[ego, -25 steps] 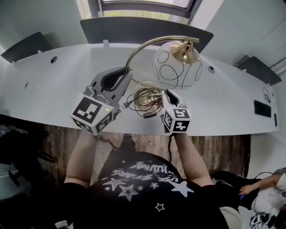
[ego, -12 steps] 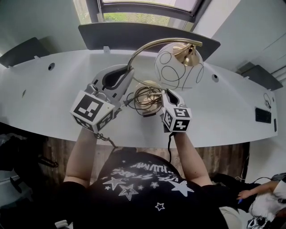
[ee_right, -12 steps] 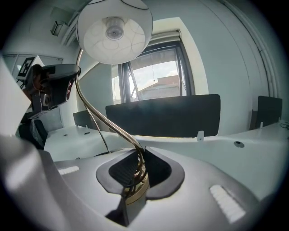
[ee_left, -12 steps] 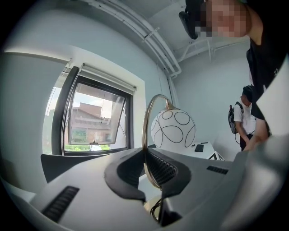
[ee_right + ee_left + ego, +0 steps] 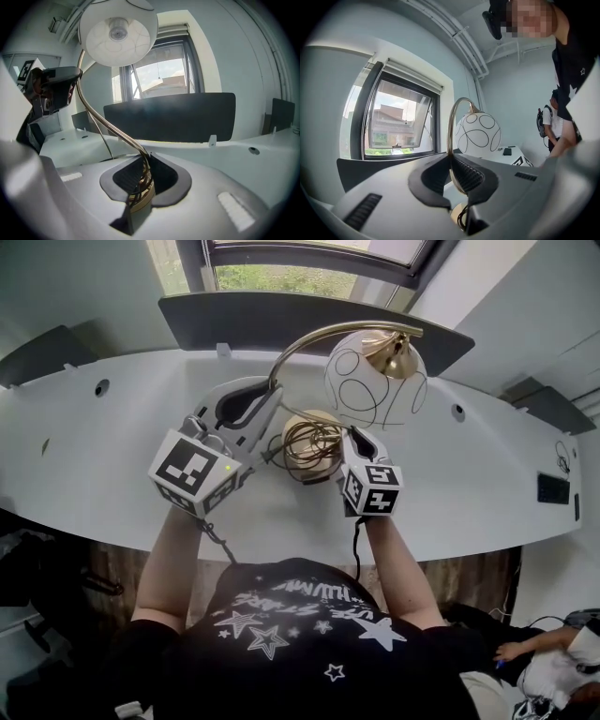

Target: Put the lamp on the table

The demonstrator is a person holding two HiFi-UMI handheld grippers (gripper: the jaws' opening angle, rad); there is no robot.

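The lamp has a white globe shade (image 5: 375, 381) with black line patterns, a curved brass arm (image 5: 309, 337) and a round brass base (image 5: 309, 430) with its cord coiled on top. My left gripper (image 5: 270, 397) is shut on the lower part of the arm; its own view shows the brass arm (image 5: 451, 140) pinched between the dark pads of the gripper (image 5: 452, 176). My right gripper (image 5: 350, 437) is shut on the base's right rim, seen between the gripper's pads (image 5: 143, 180) together with cord loops. The lamp is over the white table (image 5: 112, 446); I cannot tell whether the base touches it.
A dark partition panel (image 5: 281, 310) stands along the table's far edge under a window (image 5: 300, 259). Cable holes (image 5: 101, 387) dot the tabletop, and a black device (image 5: 547, 488) lies at its right end. Another person (image 5: 553, 652) is at the lower right.
Both grippers and the lamp now sit a little farther in over the table from its near edge. The grips on the arm and the base look the same.
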